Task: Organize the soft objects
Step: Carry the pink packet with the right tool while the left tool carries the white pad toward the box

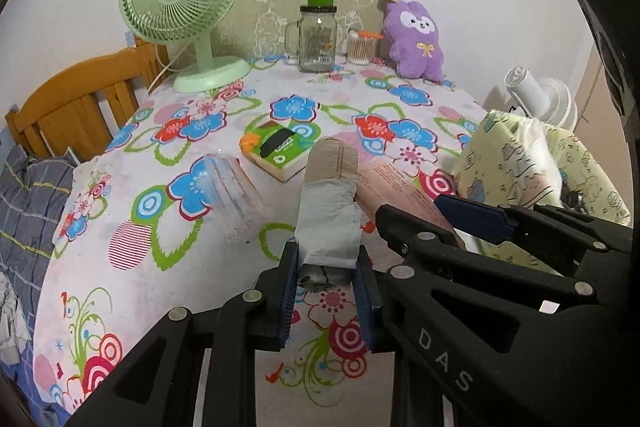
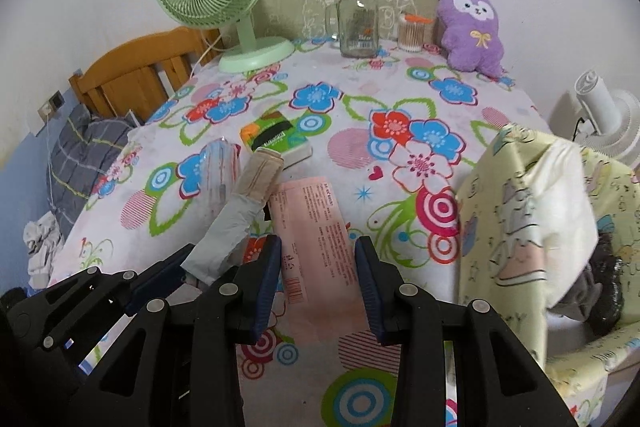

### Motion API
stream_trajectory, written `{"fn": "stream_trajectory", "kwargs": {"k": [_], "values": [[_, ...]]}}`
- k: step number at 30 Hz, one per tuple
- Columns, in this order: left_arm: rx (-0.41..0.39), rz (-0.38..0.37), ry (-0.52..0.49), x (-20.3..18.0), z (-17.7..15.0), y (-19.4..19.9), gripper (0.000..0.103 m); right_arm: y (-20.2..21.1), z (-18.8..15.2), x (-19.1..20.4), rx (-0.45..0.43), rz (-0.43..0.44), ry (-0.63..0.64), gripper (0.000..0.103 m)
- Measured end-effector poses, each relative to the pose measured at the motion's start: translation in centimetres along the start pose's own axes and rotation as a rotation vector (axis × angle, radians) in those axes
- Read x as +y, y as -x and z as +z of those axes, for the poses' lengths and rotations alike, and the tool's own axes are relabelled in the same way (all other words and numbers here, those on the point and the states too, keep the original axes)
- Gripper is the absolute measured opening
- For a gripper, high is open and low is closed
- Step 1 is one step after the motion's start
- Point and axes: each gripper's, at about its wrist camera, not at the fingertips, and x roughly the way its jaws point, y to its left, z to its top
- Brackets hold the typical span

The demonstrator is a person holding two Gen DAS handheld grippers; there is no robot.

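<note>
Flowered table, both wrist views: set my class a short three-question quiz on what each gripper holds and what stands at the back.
1. True or false: the left gripper is shut on the grey and tan roll.
2. What does the right gripper grip? A) pink packet B) glass jar C) green tissue pack
3. Which soft toy leans at the back right of the table?

Key: 1 true; 2 A; 3 the purple plush.

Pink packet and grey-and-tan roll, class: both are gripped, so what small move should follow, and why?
Probably carry both toward the yellow fabric bin on the right. The left gripper clamps the roll, the right gripper the pink packet, and the bin stands open.
</note>
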Motion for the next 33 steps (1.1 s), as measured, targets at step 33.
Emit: {"fn": "stream_trajectory", "kwargs": {"k": [33], "values": [[-0.172, 0.021, -0.007, -3.0, 1.5, 9.3, 0.026, 10.7, 0.5, -0.4, -0.181, 0.032, 0.008, 0.041]]}}
